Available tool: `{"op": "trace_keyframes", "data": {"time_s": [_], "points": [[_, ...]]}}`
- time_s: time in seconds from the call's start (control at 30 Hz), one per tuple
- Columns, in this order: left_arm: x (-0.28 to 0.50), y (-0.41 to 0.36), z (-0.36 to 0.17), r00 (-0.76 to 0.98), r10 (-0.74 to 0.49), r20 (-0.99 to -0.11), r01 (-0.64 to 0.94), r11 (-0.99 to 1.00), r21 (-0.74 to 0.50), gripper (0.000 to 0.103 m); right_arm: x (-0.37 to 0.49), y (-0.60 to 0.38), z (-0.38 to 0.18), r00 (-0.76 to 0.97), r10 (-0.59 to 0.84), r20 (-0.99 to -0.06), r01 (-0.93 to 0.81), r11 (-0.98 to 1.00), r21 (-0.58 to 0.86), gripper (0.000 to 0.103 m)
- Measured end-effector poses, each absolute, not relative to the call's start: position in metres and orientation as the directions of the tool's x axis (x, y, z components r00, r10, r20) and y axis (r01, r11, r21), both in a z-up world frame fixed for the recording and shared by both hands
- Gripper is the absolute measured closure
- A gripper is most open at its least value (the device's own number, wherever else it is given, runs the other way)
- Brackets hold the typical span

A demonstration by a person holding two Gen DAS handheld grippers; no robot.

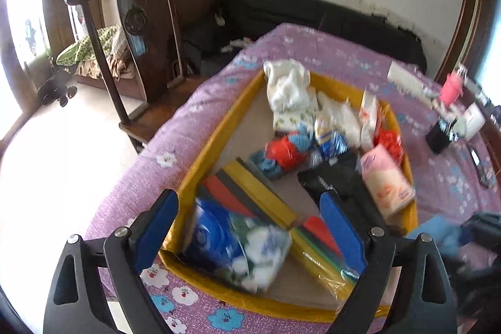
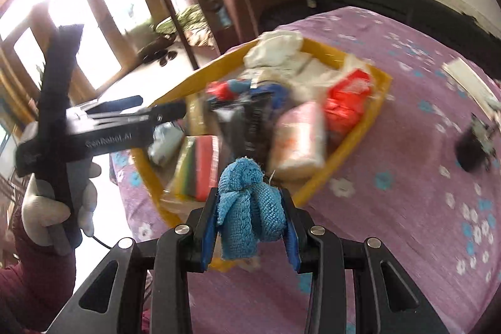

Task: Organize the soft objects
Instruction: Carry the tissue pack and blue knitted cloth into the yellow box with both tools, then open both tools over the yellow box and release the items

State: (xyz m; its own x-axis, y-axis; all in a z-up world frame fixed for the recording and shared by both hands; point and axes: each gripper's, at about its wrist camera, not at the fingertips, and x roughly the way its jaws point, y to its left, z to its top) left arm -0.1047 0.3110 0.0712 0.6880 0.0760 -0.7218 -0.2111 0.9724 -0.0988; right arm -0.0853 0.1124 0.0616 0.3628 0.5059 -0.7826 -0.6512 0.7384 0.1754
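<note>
Purple bedspread point(image 1: 360, 58) with white and blue flowers; yellow tray point(image 1: 200, 158) on it. At its 5 o'clock a pink tissue pack point(image 1: 386, 183). Blue knitted cloth point(image 2: 250, 202) between blue-padded fingers point(image 2: 208, 237).

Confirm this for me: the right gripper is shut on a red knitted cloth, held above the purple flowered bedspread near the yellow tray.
Not quite. The knitted cloth clamped in the right gripper is blue, not red, as the right wrist view shows. The rest holds: the gripper is shut on it, above the purple flowered bedspread, near the yellow tray.
</note>
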Motion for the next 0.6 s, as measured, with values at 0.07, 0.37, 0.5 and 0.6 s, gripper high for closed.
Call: {"op": "trace_keyframes", "data": {"time_s": [0.07, 0.37, 0.5, 0.6], "points": [[-0.110, 0.317, 0.077, 0.718, 0.079, -0.691, -0.223, 0.967, -0.121, 0.011, -0.087, 0.126, 0.059, 0.368, 0.501, -0.783, -0.668, 0.728, 0.152, 0.062], [-0.127, 0.328, 0.083, 0.778, 0.076, -0.623, -0.240, 0.953, -0.183, 0.008, -0.090, 0.144, 0.060, 0.389, 0.512, -0.766, -0.707, 0.699, 0.108, 0.028], [-0.130, 0.332, 0.080, 0.785, 0.072, -0.615, -0.246, 0.948, -0.203, 0.008, -0.083, 0.122, 0.077, 0.440, 0.532, -0.724, -0.654, 0.742, 0.147, 0.027], [-0.133, 0.337, 0.080, 0.789, 0.075, -0.610, -0.258, 0.941, -0.218, 0.007, -0.079, 0.111, 0.081, 0.390, 0.588, -0.709, -0.642, 0.725, 0.249, 0.030]]}}
